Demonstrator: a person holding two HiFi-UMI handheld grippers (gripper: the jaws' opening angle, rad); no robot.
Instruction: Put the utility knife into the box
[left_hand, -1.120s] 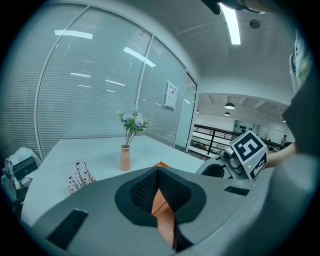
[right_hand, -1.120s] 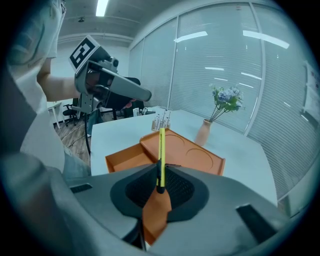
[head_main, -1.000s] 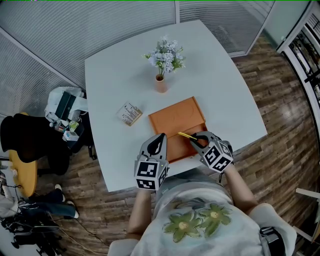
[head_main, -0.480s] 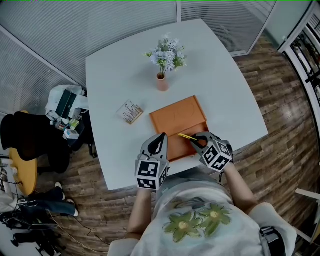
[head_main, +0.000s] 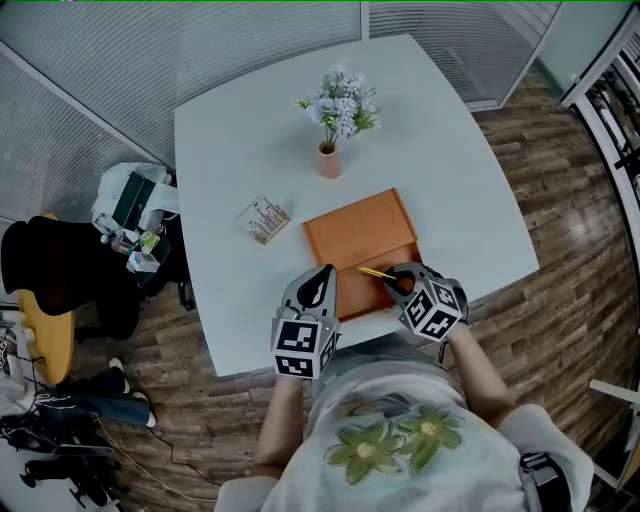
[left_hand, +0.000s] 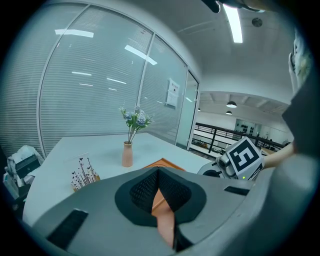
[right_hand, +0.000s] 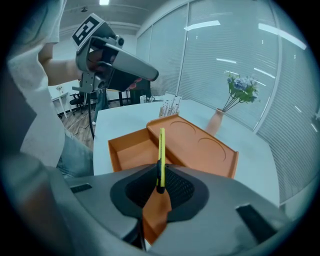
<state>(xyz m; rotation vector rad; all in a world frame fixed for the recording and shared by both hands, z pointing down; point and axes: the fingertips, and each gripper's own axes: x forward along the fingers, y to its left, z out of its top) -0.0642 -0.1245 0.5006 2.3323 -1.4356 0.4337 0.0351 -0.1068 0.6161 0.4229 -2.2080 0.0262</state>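
Yellow slim utility knife (right_hand: 161, 150), pinched in my right hand-held gripper (head_main: 392, 278): I'd lower it flat into the shallow orange box (right_hand: 132, 150); left hand-held gripper (head_main: 322, 272) closed, empty.

Utility knife (right_hand: 161, 150) rear end hidden between right hand-held gripper (right_hand: 160, 182) pads; box (right_hand: 131, 150) near side behind gripper body.

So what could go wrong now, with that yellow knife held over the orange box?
The right hand-held gripper pinches the thin utility knife only at one end, so the long front part might swing or slip. The open compartment of the box lies right beside the lid; dropped too far forward, the knife could land on the lid instead.
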